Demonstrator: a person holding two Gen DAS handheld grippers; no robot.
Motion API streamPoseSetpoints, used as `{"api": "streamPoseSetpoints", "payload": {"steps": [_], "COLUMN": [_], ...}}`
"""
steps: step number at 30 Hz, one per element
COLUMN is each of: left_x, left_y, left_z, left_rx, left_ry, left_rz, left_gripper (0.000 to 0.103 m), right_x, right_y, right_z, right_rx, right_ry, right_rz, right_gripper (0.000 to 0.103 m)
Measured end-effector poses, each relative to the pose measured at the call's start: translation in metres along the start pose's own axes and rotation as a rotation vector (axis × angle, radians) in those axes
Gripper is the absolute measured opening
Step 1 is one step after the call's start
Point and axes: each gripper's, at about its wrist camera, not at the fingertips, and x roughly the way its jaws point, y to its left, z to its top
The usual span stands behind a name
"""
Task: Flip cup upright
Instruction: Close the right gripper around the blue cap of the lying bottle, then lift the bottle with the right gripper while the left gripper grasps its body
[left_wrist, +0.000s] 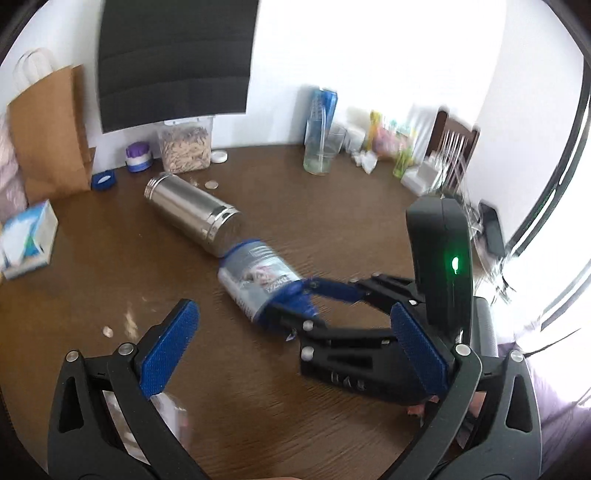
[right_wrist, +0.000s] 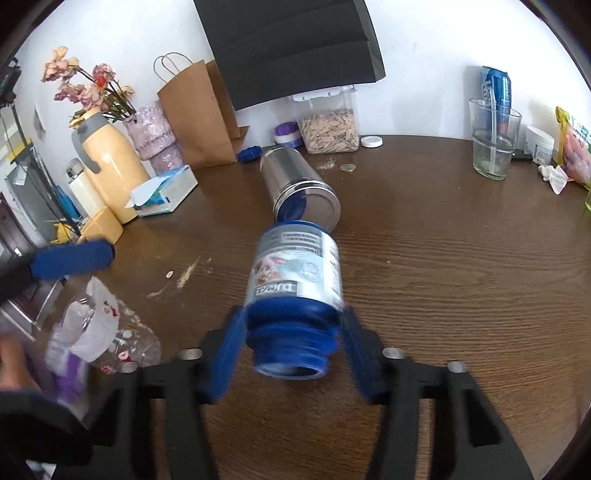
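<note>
The cup (right_wrist: 295, 273) is a blue plastic one with a grey printed label. It lies on its side on the brown table (right_wrist: 461, 288), open mouth toward the right wrist camera, and looks motion-blurred. My right gripper (right_wrist: 293, 332) is shut on the cup's blue neck end, one pad on each side. From the left wrist view the same cup (left_wrist: 255, 277) points its base at a steel canister, with the right gripper (left_wrist: 306, 295) clamped on its near end. My left gripper (left_wrist: 293, 310) stands open above the table, holding nothing; one blue finger (right_wrist: 70, 258) shows at the left of the right wrist view.
A steel canister (right_wrist: 299, 188) lies on its side just behind the cup. Along the wall stand a glass (right_wrist: 493, 140), a blue can (right_wrist: 496, 86), a grain container (right_wrist: 328, 125), a paper bag (right_wrist: 192, 118) and a yellow thermos (right_wrist: 110, 166). A crumpled plastic bag (right_wrist: 99, 325) lies near left.
</note>
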Motion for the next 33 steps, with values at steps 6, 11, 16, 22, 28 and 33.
{"api": "streamPoseSetpoints", "payload": {"steps": [6, 11, 16, 22, 28, 33], "left_x": [0.004, 0.007, 0.023, 0.07, 0.135, 0.13], "left_y": [-0.003, -0.01, -0.021, -0.034, -0.033, -0.052], "left_z": [-0.005, -0.003, 0.003, 0.038, 0.064, 0.08], "left_rx": [-0.009, 0.014, 0.031, 0.02, 0.087, 0.317], "left_ry": [0.033, 0.019, 0.032, 0.125, 0.408, 0.31], "left_rz": [0.028, 0.064, 0.051, 0.125, 0.256, 0.192], "left_gripper": [0.103, 0.103, 0.103, 0.098, 0.071, 0.09], "right_x": [-0.008, -0.025, -0.047, -0.072, -0.089, -0.083], "right_y": [0.006, -0.001, -0.005, -0.029, -0.051, -0.052], "right_z": [-0.011, -0.022, -0.043, -0.048, -0.035, -0.02], "right_rx": [-0.075, -0.1, -0.178, -0.099, -0.013, 0.012], "right_ry": [0.012, 0.012, 0.051, 0.013, -0.008, -0.022], "right_rz": [-0.013, -0.004, -0.008, -0.018, 0.0, 0.025], "right_gripper": [0.05, 0.038, 0.026, 0.028, 0.061, 0.067]}}
